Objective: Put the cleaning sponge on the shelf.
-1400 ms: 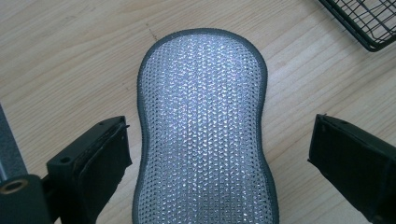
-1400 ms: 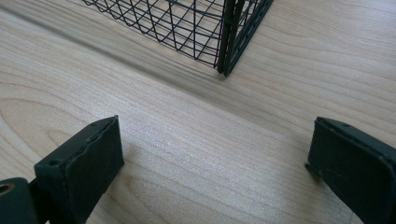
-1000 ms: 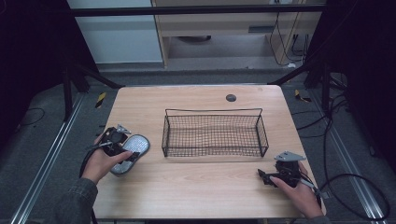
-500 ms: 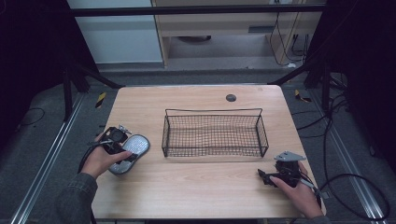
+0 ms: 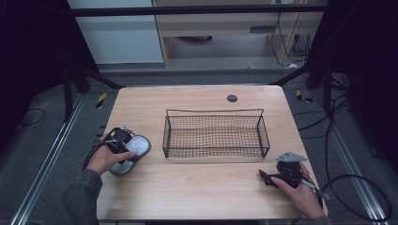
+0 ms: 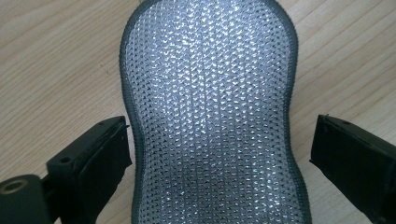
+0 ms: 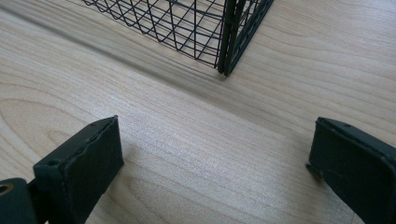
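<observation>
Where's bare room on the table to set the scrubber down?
Free: the inside of the black wire mesh basket; the far strip of the light wooden table around the small dark round disc; the near strip between both hands. Crowded: the left edge, where the left hand-held gripper straddles the silver mesh scrubber pad.

1. My left hand (image 5: 107, 158) comes in from the bottom left, grey sleeve showing, and holds my left gripper (image 5: 123, 140), a black two-jaw tool, low and pointing forward and to the right.
2. In the left gripper view its black jaws stand wide apart, with a gap beside each pad.
3. My right hand (image 5: 300, 197) comes in from the bottom right and holds my right gripper (image 5: 265, 176), black with a grey three-cornered plate on top, pointing left.
4. In the right gripper view its jaws stand wide apart, nothing between them.
</observation>
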Available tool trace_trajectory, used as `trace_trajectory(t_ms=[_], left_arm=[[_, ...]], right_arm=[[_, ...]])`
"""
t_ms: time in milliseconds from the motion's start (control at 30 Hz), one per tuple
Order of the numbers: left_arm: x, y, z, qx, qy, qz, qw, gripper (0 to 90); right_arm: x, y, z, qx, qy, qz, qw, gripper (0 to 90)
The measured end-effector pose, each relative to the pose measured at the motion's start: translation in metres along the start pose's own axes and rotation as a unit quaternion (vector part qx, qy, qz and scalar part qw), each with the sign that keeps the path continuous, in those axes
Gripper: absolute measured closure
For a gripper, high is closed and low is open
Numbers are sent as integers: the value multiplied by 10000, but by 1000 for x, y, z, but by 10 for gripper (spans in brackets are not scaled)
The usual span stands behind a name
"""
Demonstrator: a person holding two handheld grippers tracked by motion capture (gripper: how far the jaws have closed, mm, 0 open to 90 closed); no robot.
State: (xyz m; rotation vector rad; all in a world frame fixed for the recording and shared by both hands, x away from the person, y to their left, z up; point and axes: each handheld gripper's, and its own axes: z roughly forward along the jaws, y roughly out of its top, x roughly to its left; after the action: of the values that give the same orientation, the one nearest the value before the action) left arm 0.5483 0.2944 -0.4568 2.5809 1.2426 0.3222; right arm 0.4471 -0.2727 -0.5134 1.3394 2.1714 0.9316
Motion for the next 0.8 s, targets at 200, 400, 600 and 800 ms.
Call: trace_trajectory(t_ms=[200, 400, 600, 800], left_arm=[[3, -1, 3, 51, 7, -46, 10000, 38], [6, 0, 8, 127, -16, -35, 9999, 38], [9, 0, 13, 131, -96, -97, 9998, 22], [9, 0, 16, 162, -104, -111, 9998, 31]], right_arm=[[0, 0, 0, 0, -2, 2, 10000, 29], [0, 0, 0, 1, -5, 5, 10000, 28], [0, 0, 0, 1, -6, 6, 10000, 28], [0, 0, 0, 3, -3, 7, 10000, 28]])
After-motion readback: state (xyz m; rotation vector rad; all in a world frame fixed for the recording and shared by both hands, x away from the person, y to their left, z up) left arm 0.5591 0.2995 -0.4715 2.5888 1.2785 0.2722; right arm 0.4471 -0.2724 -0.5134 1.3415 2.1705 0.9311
